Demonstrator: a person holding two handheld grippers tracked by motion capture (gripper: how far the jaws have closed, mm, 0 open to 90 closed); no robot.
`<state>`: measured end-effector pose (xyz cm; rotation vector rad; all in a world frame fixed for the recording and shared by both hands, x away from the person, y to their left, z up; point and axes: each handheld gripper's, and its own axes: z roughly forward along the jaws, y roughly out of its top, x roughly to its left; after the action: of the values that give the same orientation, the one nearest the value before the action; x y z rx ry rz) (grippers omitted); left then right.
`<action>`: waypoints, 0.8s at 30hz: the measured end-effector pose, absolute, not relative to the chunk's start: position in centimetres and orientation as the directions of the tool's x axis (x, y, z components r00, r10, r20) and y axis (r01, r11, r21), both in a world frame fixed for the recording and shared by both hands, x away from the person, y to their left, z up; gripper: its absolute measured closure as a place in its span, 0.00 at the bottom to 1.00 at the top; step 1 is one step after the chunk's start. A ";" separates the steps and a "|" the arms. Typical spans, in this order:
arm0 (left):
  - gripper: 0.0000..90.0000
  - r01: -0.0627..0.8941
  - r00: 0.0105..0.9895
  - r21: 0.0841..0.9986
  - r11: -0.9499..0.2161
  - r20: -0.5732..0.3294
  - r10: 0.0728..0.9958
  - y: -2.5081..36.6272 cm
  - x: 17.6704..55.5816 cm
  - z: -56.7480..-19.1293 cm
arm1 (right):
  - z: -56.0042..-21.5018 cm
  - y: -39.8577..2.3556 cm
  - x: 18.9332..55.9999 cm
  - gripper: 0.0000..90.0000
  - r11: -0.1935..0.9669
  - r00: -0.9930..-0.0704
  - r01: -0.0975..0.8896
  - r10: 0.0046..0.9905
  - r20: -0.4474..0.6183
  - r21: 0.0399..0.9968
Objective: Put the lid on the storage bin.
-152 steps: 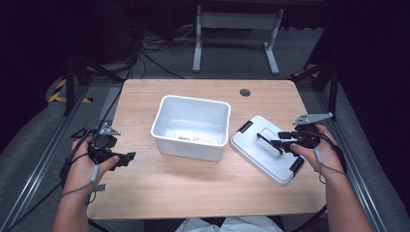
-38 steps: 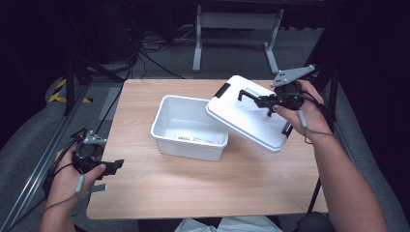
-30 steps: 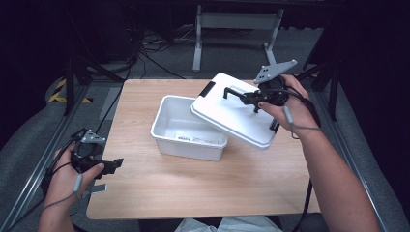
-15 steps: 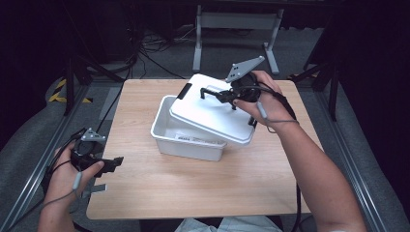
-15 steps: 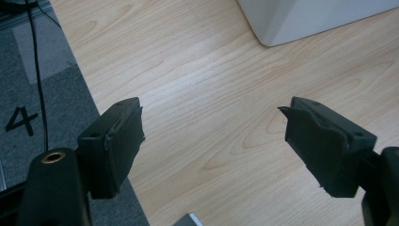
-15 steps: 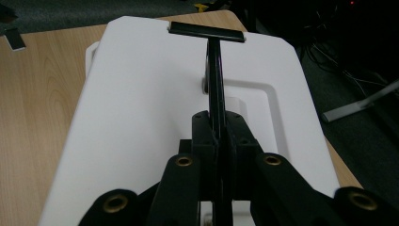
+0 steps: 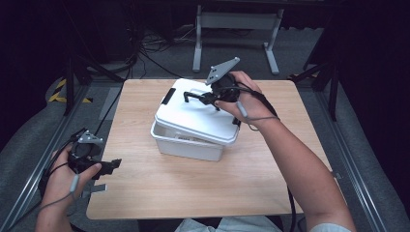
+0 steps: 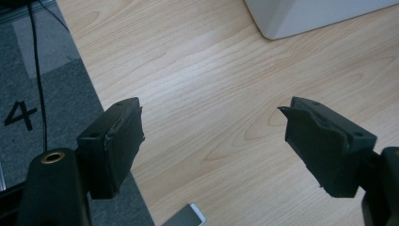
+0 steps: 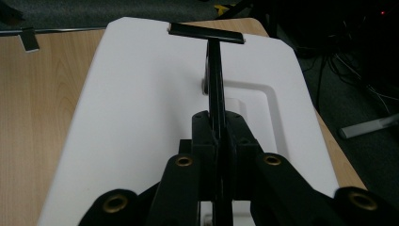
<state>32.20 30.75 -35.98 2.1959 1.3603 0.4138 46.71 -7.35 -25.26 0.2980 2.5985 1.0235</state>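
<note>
Resting askew on a white bin at the centre of the wooden table, a white lid is recorded, its near right edge overhanging the bin. The lid's black handle is clamped between the closed jaws of the right gripper. The left gripper is held at the table's near left edge, jaws wide apart, nothing between them.
</note>
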 end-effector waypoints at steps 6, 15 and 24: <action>0.23 0.736 0.453 0.570 -0.365 -0.014 0.891 30.9 32.2 -36.1 | -26.0 -5.7 47.0 0.94 0.725 -0.935 0.045 0.272 -0.226 0.687; 0.23 0.737 0.441 0.578 -0.352 -0.016 0.897 31.2 31.9 -36.1 | -27.5 -4.2 47.6 0.94 0.731 -0.951 0.026 0.227 -0.208 0.682; 0.23 0.738 0.445 0.574 -0.356 -0.017 0.895 31.2 32.0 -36.1 | -28.9 -4.4 47.8 0.94 0.749 -0.962 0.019 0.194 -0.192 0.662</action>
<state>32.02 31.16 -36.14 2.1924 1.3661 0.4102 47.77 -4.39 -28.85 0.1678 2.7003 1.0178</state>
